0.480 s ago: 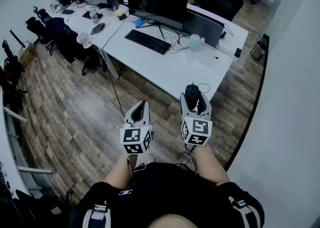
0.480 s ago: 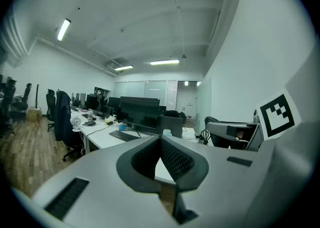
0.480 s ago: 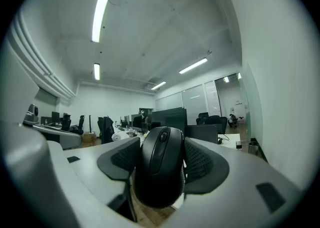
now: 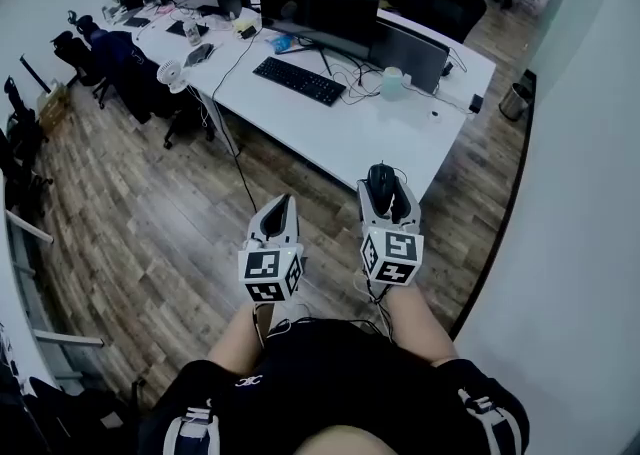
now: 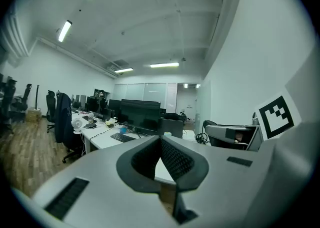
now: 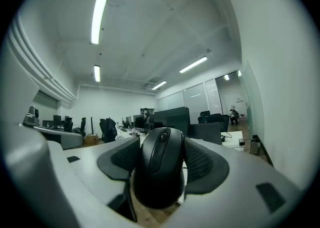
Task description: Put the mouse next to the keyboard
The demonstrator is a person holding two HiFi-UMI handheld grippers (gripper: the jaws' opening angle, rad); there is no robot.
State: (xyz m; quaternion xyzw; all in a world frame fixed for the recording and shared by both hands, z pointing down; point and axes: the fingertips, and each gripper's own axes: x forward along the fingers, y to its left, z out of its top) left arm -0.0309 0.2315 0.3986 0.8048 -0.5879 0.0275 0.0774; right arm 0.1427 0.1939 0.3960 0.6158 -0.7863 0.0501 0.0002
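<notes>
Carrying step in hand, by the look of it, with the placing not yet begun. Clamped in the right gripper (image 4: 384,191), jaws spread wide and both ribbed pads (image 6: 201,163) pressed on the flanks of a black computer mouse (image 6: 161,164), nose pointing forward. Held in the air above the wooden floor (image 4: 150,213), just short of the near corner of the white desk (image 4: 350,138), and well apart from the black keyboard (image 4: 297,81), placed further in before the dark monitor (image 4: 318,8). As for the left gripper (image 4: 279,213): jaws closed together, nothing between them, hanging beside the right one. Next, probably: step closer, reach over the desk to the bare surface just beside the keyboard, keep clear of the cables (image 4: 352,83) there, lower the mouse flat, and only then open the jaws.
</notes>
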